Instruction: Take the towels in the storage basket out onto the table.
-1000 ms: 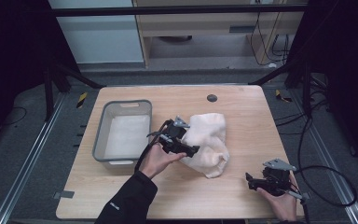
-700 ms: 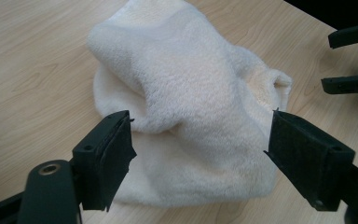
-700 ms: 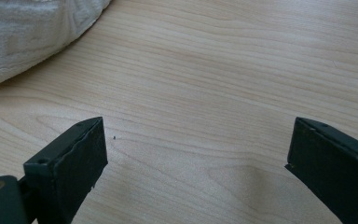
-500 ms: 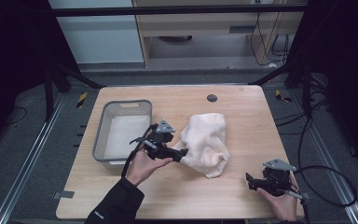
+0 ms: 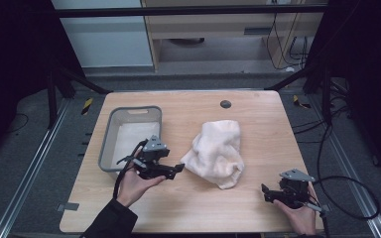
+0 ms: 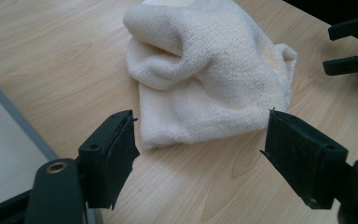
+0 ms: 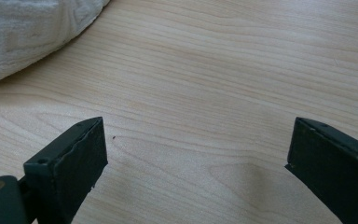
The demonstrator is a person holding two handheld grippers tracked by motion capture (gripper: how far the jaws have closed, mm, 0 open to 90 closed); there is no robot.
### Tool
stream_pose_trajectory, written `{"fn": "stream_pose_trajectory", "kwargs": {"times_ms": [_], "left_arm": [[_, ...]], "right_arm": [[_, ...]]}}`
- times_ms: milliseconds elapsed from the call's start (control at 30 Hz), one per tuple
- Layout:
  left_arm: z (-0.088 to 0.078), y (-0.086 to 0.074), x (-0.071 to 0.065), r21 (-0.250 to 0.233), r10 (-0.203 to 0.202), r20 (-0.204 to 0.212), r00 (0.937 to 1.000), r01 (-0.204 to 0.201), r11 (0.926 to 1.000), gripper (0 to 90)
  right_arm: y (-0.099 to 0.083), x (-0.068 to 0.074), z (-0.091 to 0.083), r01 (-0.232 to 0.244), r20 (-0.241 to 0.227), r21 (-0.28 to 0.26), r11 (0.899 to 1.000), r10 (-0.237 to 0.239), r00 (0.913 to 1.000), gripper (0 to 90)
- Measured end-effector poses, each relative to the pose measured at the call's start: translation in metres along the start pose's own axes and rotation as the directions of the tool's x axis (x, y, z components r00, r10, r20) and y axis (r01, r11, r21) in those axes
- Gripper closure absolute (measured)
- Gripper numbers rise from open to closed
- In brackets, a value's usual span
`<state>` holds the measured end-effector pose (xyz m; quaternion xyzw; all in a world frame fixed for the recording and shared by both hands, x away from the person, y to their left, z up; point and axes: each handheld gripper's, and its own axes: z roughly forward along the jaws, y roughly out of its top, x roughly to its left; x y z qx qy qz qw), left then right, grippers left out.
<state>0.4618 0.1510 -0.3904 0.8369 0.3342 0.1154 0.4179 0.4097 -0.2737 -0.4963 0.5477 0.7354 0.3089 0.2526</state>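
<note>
Cream towel [image 5: 215, 152] crumpled, long axis near-to-far; both grippers' fingers apart, empty.

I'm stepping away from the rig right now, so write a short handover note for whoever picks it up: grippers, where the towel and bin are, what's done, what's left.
Left gripper: open, nothing between the jaws, which have just been closing; it sits between the grey bin and the white towel, aimed at the towel's near corner.
Right gripper: open, empty, low over the table near its front right corner, apart from the towel.
Towel: crumpled mid-table, right of the bin, not gripped.
Done: no sign of any towel handling finished.
Left: probably grasp the towel; possibly it goes into the bin.
</note>
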Motion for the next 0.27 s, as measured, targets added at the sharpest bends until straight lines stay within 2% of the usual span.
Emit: {"fn": "stream_pose_trajectory", "kwargs": {"times_ms": [267], "left_arm": [[-0.017,-0.021,0.0,0.0,-0.001,-0.005,1.0,0.001,1.0,24.5]], "right_arm": [[0.0,0.0,0.0,-0.003,0.004,0.004,1.0,0.003,1.0,4.6]]}}
